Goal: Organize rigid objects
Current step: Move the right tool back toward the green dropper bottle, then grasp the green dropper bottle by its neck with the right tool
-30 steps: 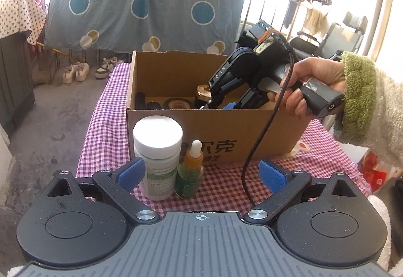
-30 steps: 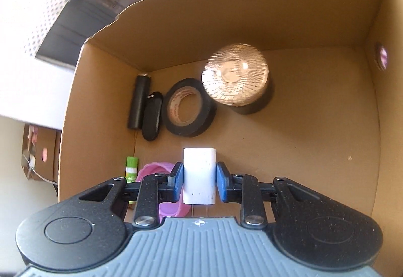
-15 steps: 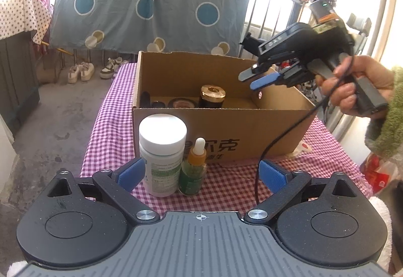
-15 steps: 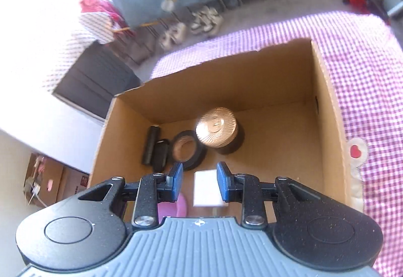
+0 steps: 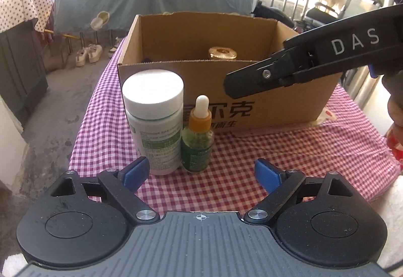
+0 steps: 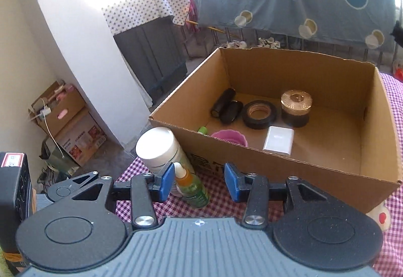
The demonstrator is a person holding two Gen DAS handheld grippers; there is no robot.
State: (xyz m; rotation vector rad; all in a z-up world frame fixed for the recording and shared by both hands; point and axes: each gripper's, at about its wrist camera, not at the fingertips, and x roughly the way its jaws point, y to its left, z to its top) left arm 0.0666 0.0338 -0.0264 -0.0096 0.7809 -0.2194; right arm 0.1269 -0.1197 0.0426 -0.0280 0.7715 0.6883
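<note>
A white-capped bottle (image 5: pixel 153 121) and a green dropper bottle (image 5: pixel 199 136) stand side by side in front of the cardboard box (image 5: pixel 252 75). My left gripper (image 5: pixel 200 173) sits low just before them; its jaws are closing, with nothing between the pads. My right gripper (image 6: pixel 199 185) hovers outside the box's near wall (image 6: pixel 277 158), jaws opening and gripping nothing; the dropper bottle (image 6: pixel 191 184) shows below the gap. Inside the box lie a white block (image 6: pixel 278 142), a gold-lidded jar (image 6: pixel 296 107), a black tape roll (image 6: pixel 259 114), black cylinders (image 6: pixel 224 102) and a pink cup (image 6: pixel 230 137).
The pink checked tablecloth (image 5: pixel 239 176) ends at the left edge, with bare floor beyond. The black body of the right-hand tool (image 5: pixel 327 55) crosses the upper right, with a hand (image 5: pixel 395 111) behind it. A grey cabinet (image 6: pixel 156 60) and floor boxes (image 6: pixel 70 126) stand to the left.
The right gripper let go of the white block inside the box, then drew back out over the near wall, rolling as it went. The left gripper sank slightly toward the two bottles.
</note>
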